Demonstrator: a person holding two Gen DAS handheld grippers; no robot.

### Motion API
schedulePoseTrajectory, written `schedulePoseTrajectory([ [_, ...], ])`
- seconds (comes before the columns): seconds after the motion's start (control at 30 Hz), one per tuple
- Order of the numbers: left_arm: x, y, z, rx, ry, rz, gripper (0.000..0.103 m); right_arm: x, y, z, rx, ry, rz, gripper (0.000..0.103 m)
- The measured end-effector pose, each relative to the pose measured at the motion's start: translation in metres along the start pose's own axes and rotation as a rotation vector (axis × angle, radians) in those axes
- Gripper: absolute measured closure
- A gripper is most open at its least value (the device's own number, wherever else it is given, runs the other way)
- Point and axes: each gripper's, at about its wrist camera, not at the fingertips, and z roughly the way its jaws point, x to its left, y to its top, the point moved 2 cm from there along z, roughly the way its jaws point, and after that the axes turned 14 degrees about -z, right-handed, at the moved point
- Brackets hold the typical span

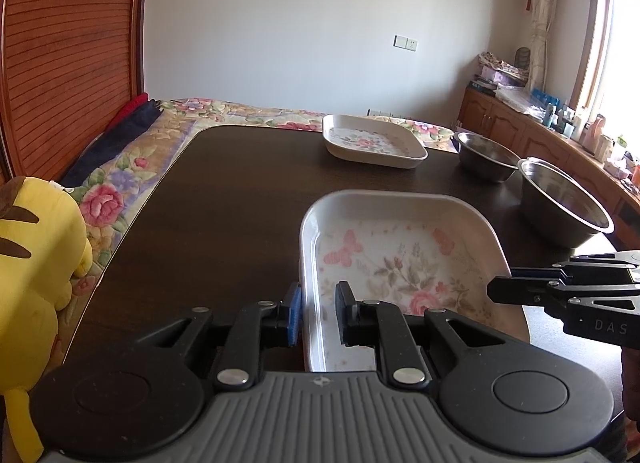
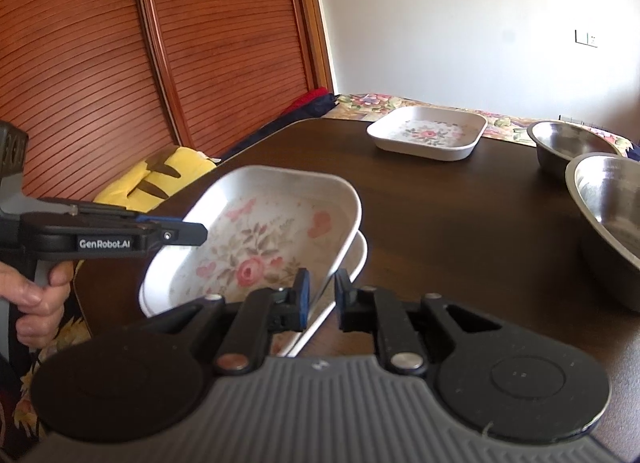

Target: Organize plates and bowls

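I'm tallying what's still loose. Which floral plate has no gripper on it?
The far plate, alone near the table's back edge. The near top plate has both grippers straddling its rim.

On the dark wooden table (image 1: 240, 191), a white square floral plate (image 2: 256, 247) sits atop a second such plate (image 2: 356, 259) at the near edge. A third floral plate (image 1: 374, 141) lies far off; two steel bowls (image 1: 486, 161) (image 1: 564, 205) stand right, one behind the other. A yellow plush toy (image 1: 36, 263) lies left of the table.
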Motion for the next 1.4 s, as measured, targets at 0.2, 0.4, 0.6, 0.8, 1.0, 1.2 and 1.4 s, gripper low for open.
schedulePoseTrajectory([
  [0.2, 0.002, 0.001, 0.002, -0.001, -0.001, -0.002, 0.085, -0.004, 0.0, -0.006, -0.035, -0.006, 0.012, 0.086],
  [0.4, -0.001, 0.007, 0.003, -0.021, 0.003, -0.002, 0.084, -0.006, 0.006, -0.01, -0.078, -0.039, -0.025, 0.086],
  [0.6, -0.005, 0.013, 0.005, -0.035, 0.017, 0.017, 0.076, -0.022, 0.011, -0.003, -0.104, -0.059, -0.013, 0.086],
  [0.8, -0.012, 0.02, 0.009, -0.052, 0.037, 0.026, 0.07, -0.032, 0.01, 0.005, -0.123, -0.049, -0.008, 0.086],
  [1.0, -0.026, 0.028, 0.013, -0.067, 0.034, 0.033, 0.068, -0.041, 0.012, 0.011, -0.137, -0.041, -0.002, 0.086],
  [1.2, -0.039, 0.034, 0.019, -0.073, 0.039, 0.054, 0.067, -0.044, 0.011, 0.009, -0.161, -0.013, 0.011, 0.086],
  [1.4, -0.051, 0.039, 0.028, -0.064, 0.044, 0.087, 0.067, -0.051, 0.012, 0.006, -0.175, -0.01, 0.025, 0.086],
])
